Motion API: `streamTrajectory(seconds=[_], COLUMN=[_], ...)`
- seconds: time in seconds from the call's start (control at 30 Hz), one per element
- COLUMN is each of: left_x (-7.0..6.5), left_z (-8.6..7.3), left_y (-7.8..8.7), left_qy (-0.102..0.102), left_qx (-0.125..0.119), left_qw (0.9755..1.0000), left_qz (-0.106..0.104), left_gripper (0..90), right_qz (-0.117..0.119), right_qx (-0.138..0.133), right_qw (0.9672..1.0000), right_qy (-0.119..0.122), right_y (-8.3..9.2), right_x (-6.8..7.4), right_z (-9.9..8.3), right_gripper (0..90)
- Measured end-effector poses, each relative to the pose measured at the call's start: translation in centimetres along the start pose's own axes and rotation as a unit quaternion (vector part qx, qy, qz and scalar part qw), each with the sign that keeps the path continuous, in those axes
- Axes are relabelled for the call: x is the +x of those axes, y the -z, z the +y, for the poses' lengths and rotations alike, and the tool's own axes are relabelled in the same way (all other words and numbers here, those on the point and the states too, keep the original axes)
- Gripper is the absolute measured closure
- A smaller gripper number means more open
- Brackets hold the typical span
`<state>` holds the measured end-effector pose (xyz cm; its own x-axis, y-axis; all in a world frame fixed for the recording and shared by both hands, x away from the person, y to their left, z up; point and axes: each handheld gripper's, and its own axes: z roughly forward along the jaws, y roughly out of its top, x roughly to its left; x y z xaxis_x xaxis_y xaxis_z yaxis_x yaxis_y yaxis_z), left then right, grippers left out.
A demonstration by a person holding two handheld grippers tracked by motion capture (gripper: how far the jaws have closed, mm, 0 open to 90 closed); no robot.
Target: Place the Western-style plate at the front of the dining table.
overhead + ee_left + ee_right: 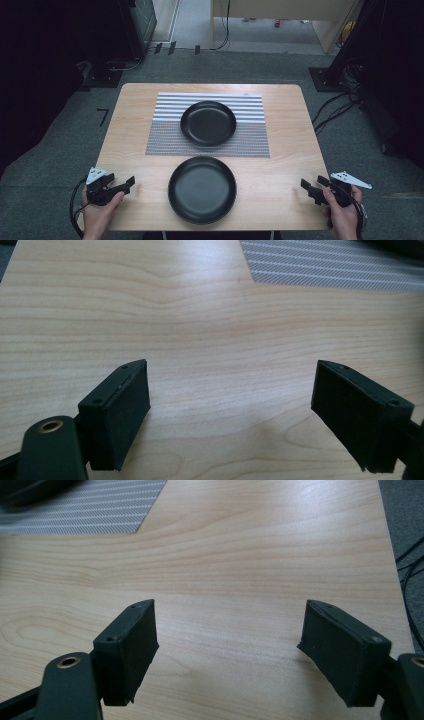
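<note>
Two black round plates lie on the wooden table (285, 125). The far plate (208, 123) rests on a striped grey placemat (170, 137), and the near plate (202, 189) lies on bare wood by the front edge. My left gripper (129, 183) is at the table's front left corner, held in a hand, its jaws wide apart with bare wood between them (230, 405). At the front right corner my right gripper (309, 184) is open too, with nothing between its jaws (227, 645).
Grey carpet surrounds the table. Cables (335, 107) run across the floor at the right, and dark equipment (120, 35) stands at the back left. A corner of the placemat (330, 267) lies ahead of the left gripper, and the mat (95, 507) also lies ahead of the right gripper.
</note>
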<state>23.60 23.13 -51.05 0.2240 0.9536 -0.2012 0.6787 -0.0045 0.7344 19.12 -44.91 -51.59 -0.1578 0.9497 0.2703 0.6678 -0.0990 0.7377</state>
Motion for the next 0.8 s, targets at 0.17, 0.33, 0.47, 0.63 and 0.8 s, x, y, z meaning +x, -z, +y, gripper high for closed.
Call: streamTrajectory(seconds=[0.17, 0.33, 0.47, 0.63, 0.8], left_x=[-0.2, -0.5, -0.9, -1.6, -2.1], left_z=[-0.1, -0.1, -0.3, -0.5, -0.6], left_y=[-0.2, -0.3, -0.4, -0.6, -0.8], left_qy=[-0.006, -0.023, -0.039, -0.066, -0.089], left_qx=[0.007, 0.014, 0.017, 0.023, 0.028], left_qw=[0.9999, 0.9995, 0.9988, 0.9968, 0.9942], left_qz=[0.006, 0.014, 0.025, 0.040, 0.054], left_gripper=[14.6, 14.0, 14.0, 13.9, 13.5], right_qz=[-0.017, -0.038, -0.055, -0.074, -0.080], right_qx=[0.010, 0.014, 0.014, 0.018, 0.019], right_qw=[0.9997, 0.9982, 0.9963, 0.9940, 0.9931], right_qy=[0.016, 0.045, 0.064, 0.078, 0.083], right_y=[-0.5, -0.7, -1.0, -1.3, -1.3], right_x=[0.3, 0.9, 1.5, 2.1, 2.2], right_z=[-0.4, -0.6, -0.8, -0.9, -0.9], right_gripper=[21.9, 20.9, 19.1, 18.0, 17.7])
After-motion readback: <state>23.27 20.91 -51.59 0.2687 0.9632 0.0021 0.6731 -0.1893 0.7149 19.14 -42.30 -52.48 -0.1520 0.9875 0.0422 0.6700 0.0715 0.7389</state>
